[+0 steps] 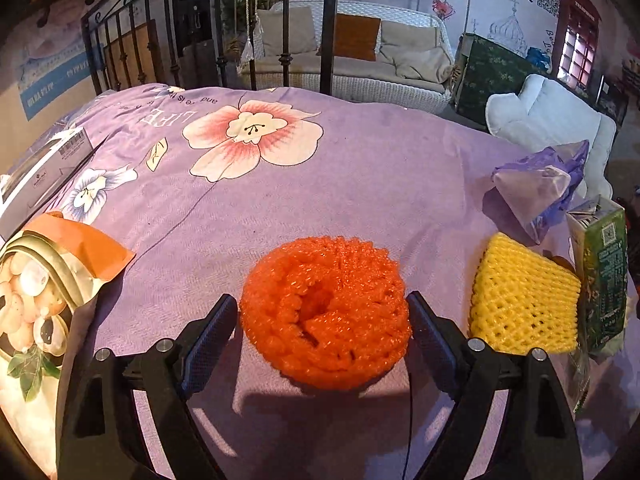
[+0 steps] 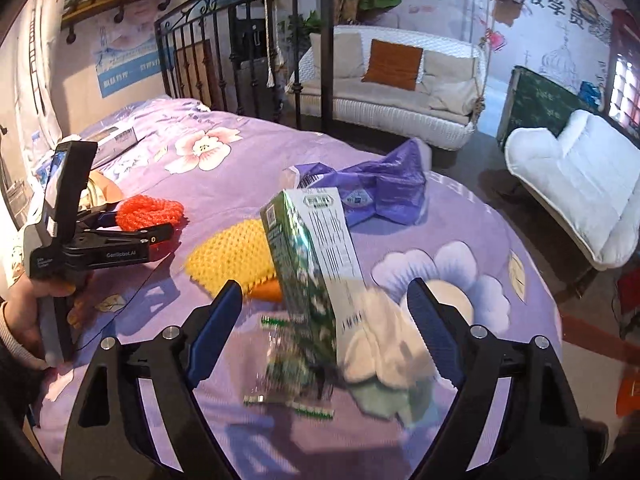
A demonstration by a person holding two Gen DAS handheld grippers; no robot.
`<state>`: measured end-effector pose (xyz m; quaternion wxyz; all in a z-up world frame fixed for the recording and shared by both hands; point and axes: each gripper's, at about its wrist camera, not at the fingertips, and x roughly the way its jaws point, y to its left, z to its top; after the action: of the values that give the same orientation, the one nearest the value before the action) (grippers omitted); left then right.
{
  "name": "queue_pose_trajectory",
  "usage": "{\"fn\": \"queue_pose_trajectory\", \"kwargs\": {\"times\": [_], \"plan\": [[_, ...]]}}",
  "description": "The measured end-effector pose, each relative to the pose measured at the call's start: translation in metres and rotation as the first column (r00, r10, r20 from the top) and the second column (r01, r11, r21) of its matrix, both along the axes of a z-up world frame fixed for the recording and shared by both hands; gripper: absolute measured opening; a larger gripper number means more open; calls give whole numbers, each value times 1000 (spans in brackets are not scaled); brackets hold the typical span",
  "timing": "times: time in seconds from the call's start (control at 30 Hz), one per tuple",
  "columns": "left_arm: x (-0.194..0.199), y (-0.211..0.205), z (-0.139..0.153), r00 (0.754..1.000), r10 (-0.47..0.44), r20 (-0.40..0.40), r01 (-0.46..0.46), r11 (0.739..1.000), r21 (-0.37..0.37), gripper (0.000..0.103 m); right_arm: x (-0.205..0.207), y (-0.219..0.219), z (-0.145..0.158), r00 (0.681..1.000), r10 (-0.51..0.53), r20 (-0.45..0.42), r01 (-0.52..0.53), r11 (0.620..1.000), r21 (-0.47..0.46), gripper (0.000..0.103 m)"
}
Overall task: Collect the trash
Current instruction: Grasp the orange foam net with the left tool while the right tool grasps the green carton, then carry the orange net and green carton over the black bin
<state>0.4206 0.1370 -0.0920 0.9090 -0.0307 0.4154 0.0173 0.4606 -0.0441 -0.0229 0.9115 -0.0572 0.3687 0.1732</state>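
An orange foam net [image 1: 325, 314] lies on the purple bedspread [image 1: 320, 168]. My left gripper [image 1: 322, 312] is open, with one finger on each side of the net, touching or nearly touching it; it also shows in the right wrist view [image 2: 160, 222] beside the net [image 2: 152, 210]. A green and white carton [image 2: 316, 264] stands tilted on a clear wrapper [image 2: 288, 384] between the fingers of my open right gripper [image 2: 324, 304]. A yellow foam net [image 1: 524, 304] lies right of the orange one, next to the carton [image 1: 604, 280]. A crumpled purple bag [image 1: 540, 188] lies behind.
An orange and gold snack bag [image 1: 40, 300] lies at the left. A grey box [image 1: 44, 172] lies behind it. A black iron bed frame [image 1: 160, 40] stands at the far edge. A white sofa [image 2: 392, 92] and a white armchair [image 2: 580, 184] stand beyond the bed.
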Motion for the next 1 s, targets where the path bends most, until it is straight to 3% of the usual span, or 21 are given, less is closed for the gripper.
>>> {"fn": "queue_pose_trajectory", "kwargs": {"times": [0.1,0.13,0.23,0.27,0.37,0.6,1.0], "plan": [[3,5,-5,1000,15,-21,-15,1000,-20,48,26,14,-3,1000,26,-6,-26,999,-35,80],[3,7,-5,1000,23,-19,-24,999,-27,44,33,19,-5,1000,29,-9,-30,998,-57,78],[0,11,-2,999,35,-11,-36,998,-55,32,54,29,-14,998,31,-50,-36,995,-96,57],[-1,12,-1,999,37,-7,-38,997,-62,29,57,31,-15,998,27,-53,-33,994,-102,57],[-6,10,4,999,34,9,-34,996,-78,26,55,31,-9,998,40,-40,-43,996,-79,52],[-27,-1,27,996,9,86,0,995,-96,26,34,10,18,999,18,-49,-13,995,99,48],[-99,-37,54,975,-103,197,127,986,-112,26,-45,-20,56,999,-21,35,12,970,243,46]]}}
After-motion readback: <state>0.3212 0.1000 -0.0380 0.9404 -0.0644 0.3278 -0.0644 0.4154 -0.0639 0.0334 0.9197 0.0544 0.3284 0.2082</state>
